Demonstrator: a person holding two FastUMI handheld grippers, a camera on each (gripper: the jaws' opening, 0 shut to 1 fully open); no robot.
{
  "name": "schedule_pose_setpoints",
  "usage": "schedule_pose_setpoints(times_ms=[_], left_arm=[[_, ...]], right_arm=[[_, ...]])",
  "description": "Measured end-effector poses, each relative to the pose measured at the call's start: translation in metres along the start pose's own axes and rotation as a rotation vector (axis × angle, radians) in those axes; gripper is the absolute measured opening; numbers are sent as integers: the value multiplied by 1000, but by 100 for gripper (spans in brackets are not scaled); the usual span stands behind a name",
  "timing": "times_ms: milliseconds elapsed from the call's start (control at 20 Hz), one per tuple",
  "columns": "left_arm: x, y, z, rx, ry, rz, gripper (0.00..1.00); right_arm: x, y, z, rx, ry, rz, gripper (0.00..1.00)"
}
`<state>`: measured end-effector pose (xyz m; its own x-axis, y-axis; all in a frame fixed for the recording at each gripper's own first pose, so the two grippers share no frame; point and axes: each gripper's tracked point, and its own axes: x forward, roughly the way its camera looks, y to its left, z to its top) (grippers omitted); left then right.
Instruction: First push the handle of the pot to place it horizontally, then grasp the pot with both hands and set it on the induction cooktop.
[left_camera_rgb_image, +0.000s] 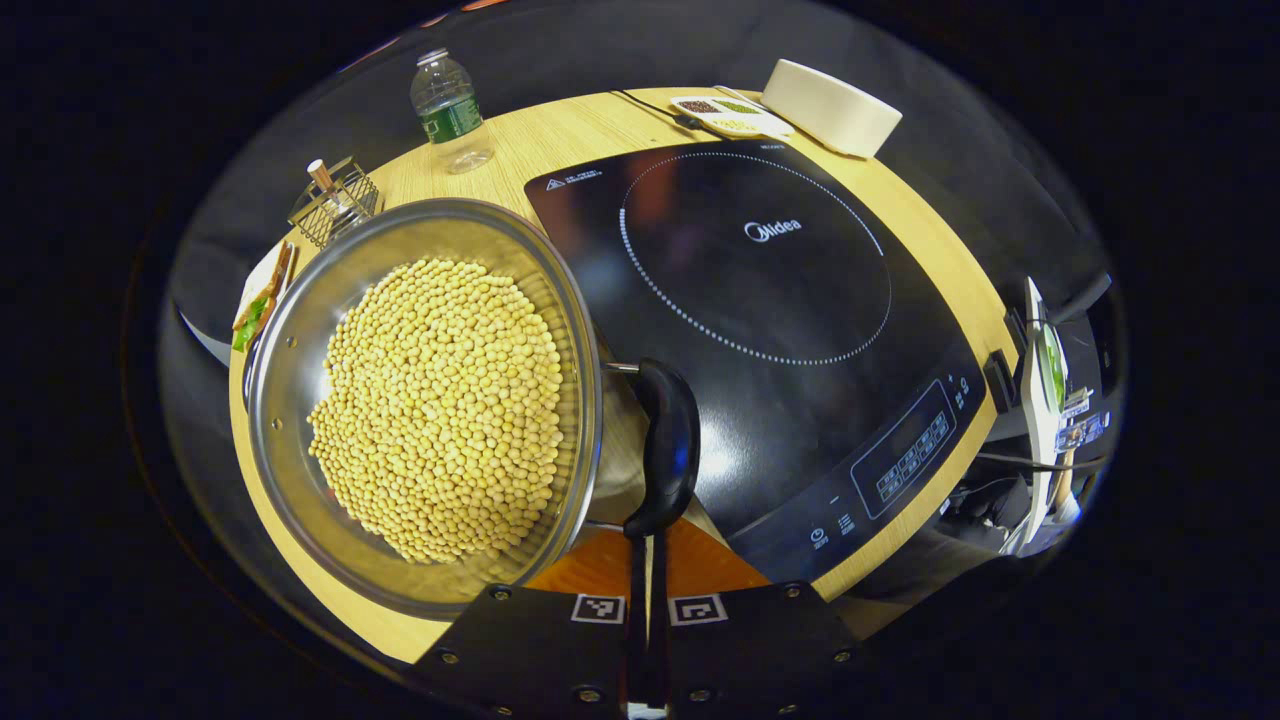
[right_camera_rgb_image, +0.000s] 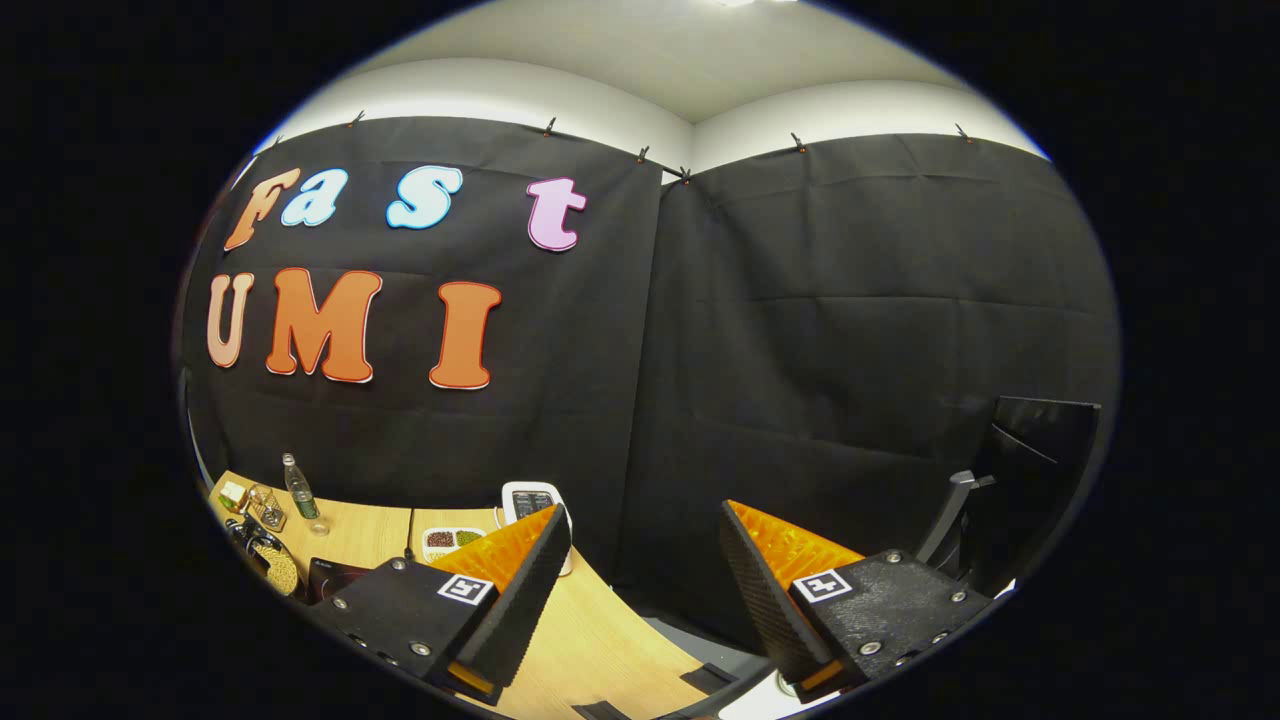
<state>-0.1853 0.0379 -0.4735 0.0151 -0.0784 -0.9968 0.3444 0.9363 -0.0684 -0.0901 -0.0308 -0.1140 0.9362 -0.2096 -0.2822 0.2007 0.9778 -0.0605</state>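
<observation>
A steel pot (left_camera_rgb_image: 300, 330) heaped with yellow soybeans sits on the wooden table (left_camera_rgb_image: 590, 130), left of the black induction cooktop (left_camera_rgb_image: 760, 300). Its curved black handle (left_camera_rgb_image: 668, 440) juts from the pot's right side, over the cooktop's near corner. In the left gripper view, my left gripper (left_camera_rgb_image: 647, 545) is shut, its fingertips right at the handle's lower end, with nothing held between them. My right gripper (right_camera_rgb_image: 645, 515) is raised and open, facing the booth wall with nothing between its fingers. The pot (right_camera_rgb_image: 275, 565) appears small and far off at the lower left of the right gripper view.
A water bottle (left_camera_rgb_image: 450, 100), a wire holder (left_camera_rgb_image: 335, 200) and a plate of food (left_camera_rgb_image: 260, 300) stand behind and left of the pot. A divided seed dish (left_camera_rgb_image: 730, 115) and a white round box (left_camera_rgb_image: 830, 105) lie beyond the cooktop. Devices on stands (left_camera_rgb_image: 1045, 390) are off the table's right edge.
</observation>
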Motion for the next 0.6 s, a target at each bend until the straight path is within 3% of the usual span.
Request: schedule_pose_setpoints(times_ms=[350, 600], left_arm=[[8, 6, 31, 112, -46, 80, 1], [11, 13, 44, 94, -60, 88, 1]], right_arm=[[-10, -6, -9, 7, 27, -25, 93], [-15, -12, -11, 4, 32, -44, 96]])
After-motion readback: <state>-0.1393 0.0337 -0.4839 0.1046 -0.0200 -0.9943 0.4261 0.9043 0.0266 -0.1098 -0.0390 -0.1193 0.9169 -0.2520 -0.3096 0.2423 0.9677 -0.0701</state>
